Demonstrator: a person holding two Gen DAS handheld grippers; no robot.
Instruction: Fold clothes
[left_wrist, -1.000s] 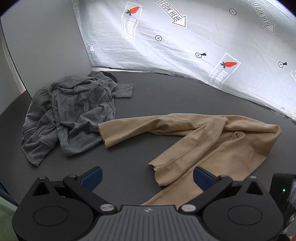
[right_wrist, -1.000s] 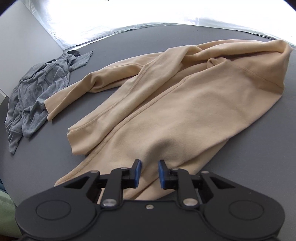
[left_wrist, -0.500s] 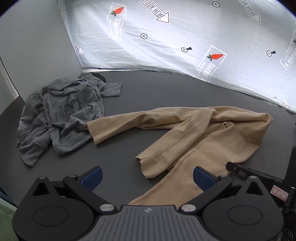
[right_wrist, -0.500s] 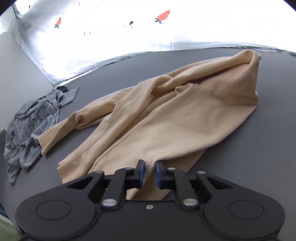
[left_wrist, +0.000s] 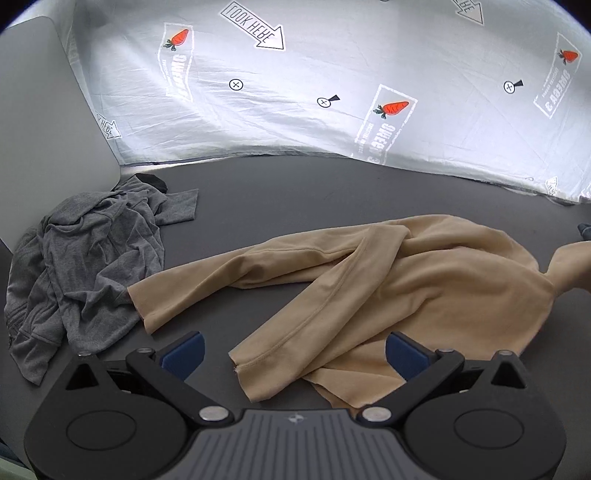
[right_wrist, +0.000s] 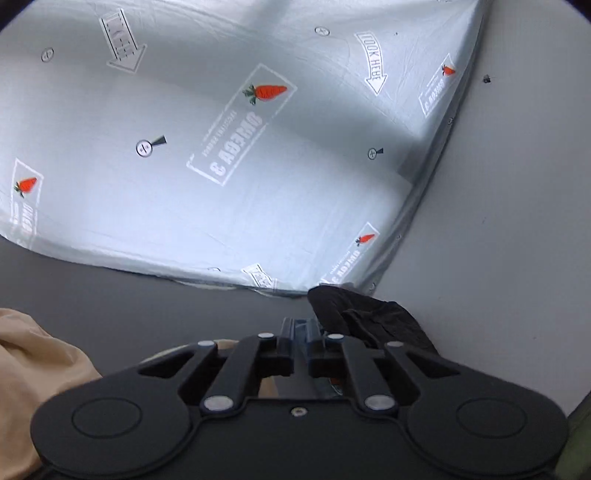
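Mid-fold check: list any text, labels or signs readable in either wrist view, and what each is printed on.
"LOOK HERE", mirrored, in arrows on the white printed backdrop sheet.
"OMEGA 3", mirrored, in the orange carrot stamp on that sheet.
Small print beside the stamp: too blurred.
Circled marks: symbols only.
Tan long-sleeved top, grey crumpled garment: no text.

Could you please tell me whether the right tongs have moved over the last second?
Yes. The right tongs swung up and rightward: the carrot-print backdrop now fills their view, with the tan shirt at lower left.
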